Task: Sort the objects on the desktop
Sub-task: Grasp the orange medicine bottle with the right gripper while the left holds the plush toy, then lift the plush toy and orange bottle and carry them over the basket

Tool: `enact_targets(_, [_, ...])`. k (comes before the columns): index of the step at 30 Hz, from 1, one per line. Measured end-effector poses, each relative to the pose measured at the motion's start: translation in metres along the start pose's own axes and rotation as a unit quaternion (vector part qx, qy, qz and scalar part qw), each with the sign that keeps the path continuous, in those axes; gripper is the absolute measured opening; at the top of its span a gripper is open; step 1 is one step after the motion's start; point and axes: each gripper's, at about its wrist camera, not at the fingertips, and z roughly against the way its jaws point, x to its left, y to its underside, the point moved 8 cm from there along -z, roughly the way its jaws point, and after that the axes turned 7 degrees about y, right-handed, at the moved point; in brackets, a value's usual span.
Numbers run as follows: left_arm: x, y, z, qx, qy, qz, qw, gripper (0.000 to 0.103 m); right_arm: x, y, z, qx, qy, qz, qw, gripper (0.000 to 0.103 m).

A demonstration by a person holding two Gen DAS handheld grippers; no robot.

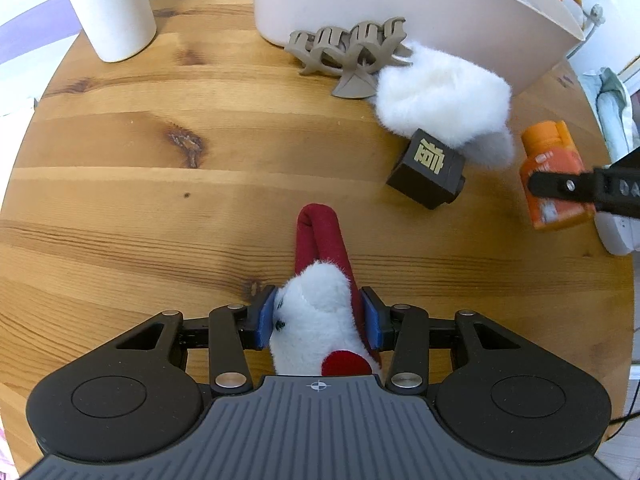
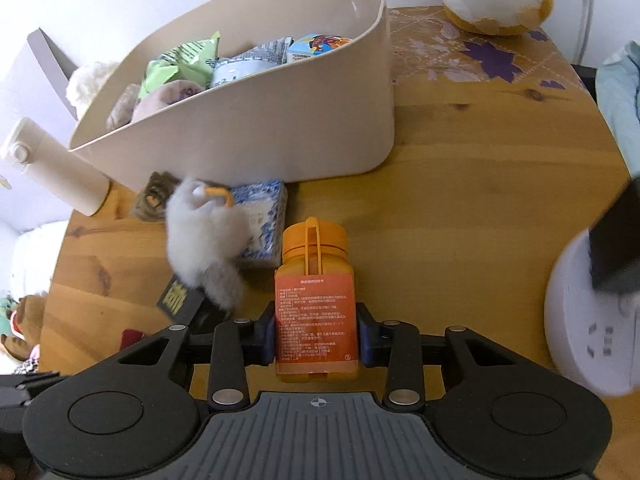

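- The left gripper (image 1: 319, 318) has its blue pads pressed on both sides of a white plush toy (image 1: 316, 320) with a red scarf loop, low over the wooden table (image 1: 120, 184), well in front of the beige storage bin (image 1: 400, 12).
- The right gripper (image 2: 316, 334) is clamped on an orange bottle (image 2: 315, 300) lying on its side, cap toward the bin (image 2: 256, 128).
- Bare wood lies left of the plush toy, out to the table's round edge, and to the right of the bottle.
- Against the bin's front wall sit a taupe hair claw (image 1: 352, 52), a fluffy white item (image 1: 444, 100) and a blue-patterned box (image 2: 262, 224); a black cube with gold lettering (image 1: 428, 168) lies just in front of the fluff.
- These crowd the way between the plush toy and the bin.
- A white cylinder (image 1: 112, 4) stands left of the bin; a white power strip (image 2: 592, 320) is by the table's right edge.
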Motion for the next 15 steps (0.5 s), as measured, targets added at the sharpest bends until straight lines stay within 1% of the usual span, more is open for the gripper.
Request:
enact_targets(4, [0.000, -0.003, 0.005, 0.004, 0.023, 0.023, 0.9995, 0.044, 0.003, 0.004, 0.020, -0.013, -0.011, -0.007, 1.000, 0.035])
enact_targets(7, [-0.005, -0.010, 0.010, 0.000, 0.030, 0.015, 0.9994, 0.044, 0.006, 0.000, 0.038, -0.030, -0.014, -0.003, 0.999, 0.036])
enact_targets(9, [-0.008, -0.017, 0.016, -0.009, 0.037, 0.011, 0.9992, 0.044, 0.009, -0.005, 0.052, -0.052, -0.003, 0.019, 0.998, 0.035])
enact_targets(11, [-0.008, -0.026, 0.024, -0.016, 0.042, 0.010, 0.9990, 0.044, 0.012, -0.010, 0.067, -0.081, 0.024, 0.057, 0.995, 0.036])
enact_targets(13, [-0.010, -0.037, 0.032, -0.027, 0.044, 0.005, 0.9986, 0.044, 0.012, -0.015, 0.077, -0.096, 0.027, 0.061, 0.993, 0.036])
enact_targets(15, [-0.013, -0.050, 0.039, -0.040, 0.044, -0.011, 0.9982, 0.044, 0.011, -0.022, 0.086, -0.103, 0.025, 0.058, 0.993, 0.036])
